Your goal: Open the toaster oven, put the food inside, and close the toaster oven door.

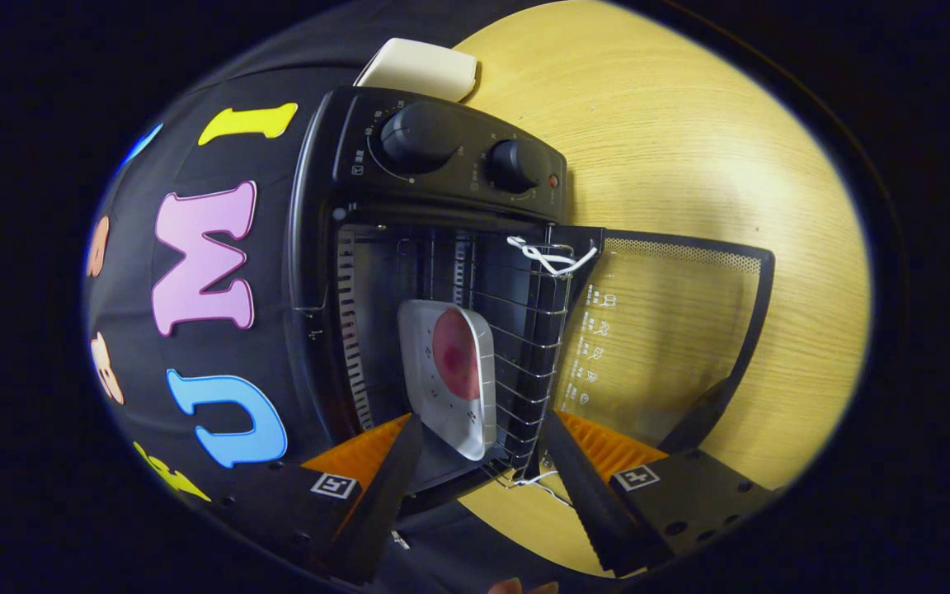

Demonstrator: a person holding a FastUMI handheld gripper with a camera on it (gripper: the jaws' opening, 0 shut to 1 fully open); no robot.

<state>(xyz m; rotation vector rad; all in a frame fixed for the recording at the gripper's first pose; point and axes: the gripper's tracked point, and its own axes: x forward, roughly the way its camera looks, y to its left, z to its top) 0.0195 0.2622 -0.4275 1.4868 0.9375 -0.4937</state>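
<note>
Fingers (483, 487) spread wide, holding nothing. Plate w/ food (456, 353) sits on rack inside toaster oven (434, 206), just ahead, btwn fingers. Glass door (673, 330) open on worktop (689, 124).

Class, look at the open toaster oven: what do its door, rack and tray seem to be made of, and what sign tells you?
Door: likely clear glass in a black frame; the wooden table shows through it.
Rack: thin bare metal wire, shiny.
Tray: probably light metal, pale matte grey, holding reddish food.
The gripper stands open before the tray.
</note>
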